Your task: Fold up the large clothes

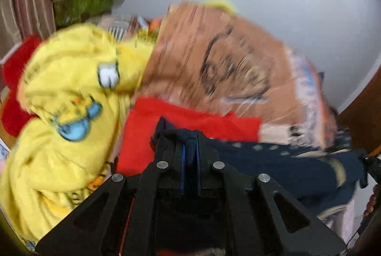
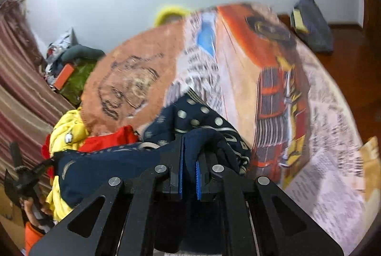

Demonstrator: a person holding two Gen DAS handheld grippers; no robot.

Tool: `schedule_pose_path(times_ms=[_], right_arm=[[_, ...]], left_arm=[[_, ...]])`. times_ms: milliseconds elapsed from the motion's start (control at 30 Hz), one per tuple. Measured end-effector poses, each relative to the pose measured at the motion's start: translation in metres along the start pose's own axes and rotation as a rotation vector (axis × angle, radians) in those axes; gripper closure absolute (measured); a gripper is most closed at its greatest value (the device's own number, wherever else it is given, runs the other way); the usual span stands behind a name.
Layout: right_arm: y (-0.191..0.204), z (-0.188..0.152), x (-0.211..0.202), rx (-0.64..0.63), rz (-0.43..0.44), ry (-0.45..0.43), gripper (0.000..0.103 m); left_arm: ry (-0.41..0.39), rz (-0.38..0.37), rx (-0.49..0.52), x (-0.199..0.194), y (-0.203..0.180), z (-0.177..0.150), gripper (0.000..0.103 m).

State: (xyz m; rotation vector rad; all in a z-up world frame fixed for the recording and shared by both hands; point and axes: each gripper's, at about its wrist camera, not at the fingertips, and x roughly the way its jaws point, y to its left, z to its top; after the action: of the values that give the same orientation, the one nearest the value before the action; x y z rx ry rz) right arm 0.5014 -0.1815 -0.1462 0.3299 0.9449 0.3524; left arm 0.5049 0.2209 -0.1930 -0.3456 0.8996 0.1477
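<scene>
A navy garment [image 1: 273,160] with pale dots and printed trim hangs stretched between both grippers. My left gripper [image 1: 190,139] is shut on one edge of it, the cloth pinched between the blue pads. My right gripper [image 2: 189,139] is shut on the other edge of the navy garment [image 2: 114,167], which bunches over its fingers. In the right wrist view the left gripper [image 2: 23,175] shows at the far left, held by a hand. Below lies a bed [image 2: 238,70] covered with a printed sheet. Both views are blurred.
A yellow fleece garment [image 1: 71,98], a red cloth [image 1: 190,120] and an orange-brown printed cloth [image 1: 214,53] lie on the bed. Striped curtains [image 2: 21,89] hang at the left. A green bag [image 2: 76,82] and clutter sit by the wall. A dark cushion [image 2: 312,22] lies on the wooden floor.
</scene>
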Motion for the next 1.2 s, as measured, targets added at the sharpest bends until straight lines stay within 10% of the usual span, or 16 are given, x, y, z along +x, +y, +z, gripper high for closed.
schedule_pose_path(times_ms=[367, 467, 700, 1200], right_arm=[[-0.006, -0.002, -0.027, -0.041, 0.031, 0.022, 0.093], [0.008, -0.004, -0.05, -0.108, -0.015, -0.03, 0.093], [0.015, 0.002, -0.122, -0.146, -0.223, -0.269, 0.057], [0.046, -0.059, -0.056, -0.321, -0.1, 0.05, 0.055]], left_arm=[[0.075, -0.008, 0.101, -0.007, -0.005, -0.012, 0.084], [0.016, 0.053, 0.123, -0.038, -0.007, -0.008, 0.047], [-0.12, 0.076, 0.141, -0.105, 0.001, -0.001, 0.038], [0.069, 0.001, 0.333, -0.047, -0.056, -0.069, 0.035]])
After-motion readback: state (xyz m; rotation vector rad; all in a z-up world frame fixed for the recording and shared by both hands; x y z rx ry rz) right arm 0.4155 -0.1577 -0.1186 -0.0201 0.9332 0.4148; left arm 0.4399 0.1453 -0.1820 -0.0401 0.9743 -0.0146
